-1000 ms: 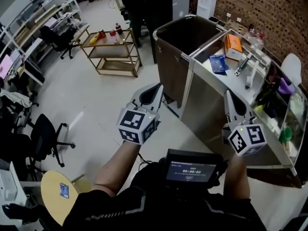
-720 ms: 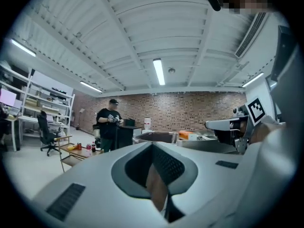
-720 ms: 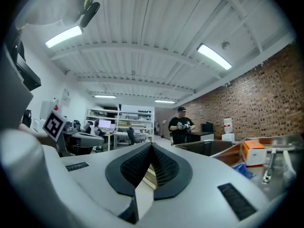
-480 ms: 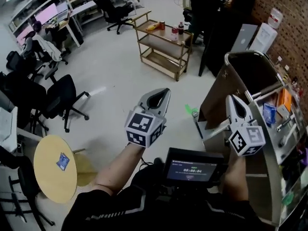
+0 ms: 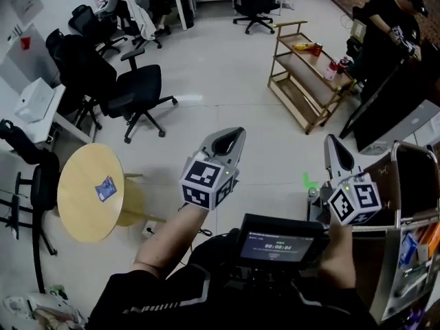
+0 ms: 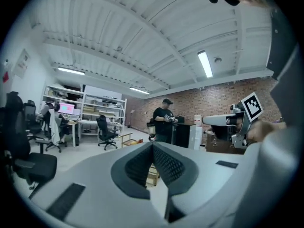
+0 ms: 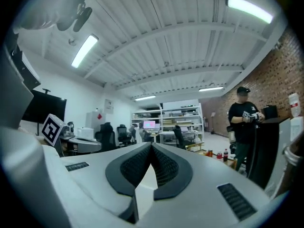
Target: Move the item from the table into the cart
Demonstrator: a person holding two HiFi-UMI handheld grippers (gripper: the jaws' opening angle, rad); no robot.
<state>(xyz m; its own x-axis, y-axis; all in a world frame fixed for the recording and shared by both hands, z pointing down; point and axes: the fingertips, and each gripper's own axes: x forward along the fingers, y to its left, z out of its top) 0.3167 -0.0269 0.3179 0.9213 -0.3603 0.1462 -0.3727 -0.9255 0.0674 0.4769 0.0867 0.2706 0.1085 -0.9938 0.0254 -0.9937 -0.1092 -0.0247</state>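
Left gripper (image 5: 230, 139) and right gripper (image 5: 332, 146), right of the table (image 5: 79, 212), are pressed together, empty; arriving shut could knock its item (image 5: 105, 188) off.

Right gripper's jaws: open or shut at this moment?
Shut. On the grey right gripper, the ribbed black pads meet at the tips, nothing between them.

Pale grey left tongs (image 5: 232, 135) and right tongs (image 5: 333, 143) each bear a black-and-white marker cube (image 5: 204, 184); the shirt (image 5: 158, 301) is black, grey-striped.
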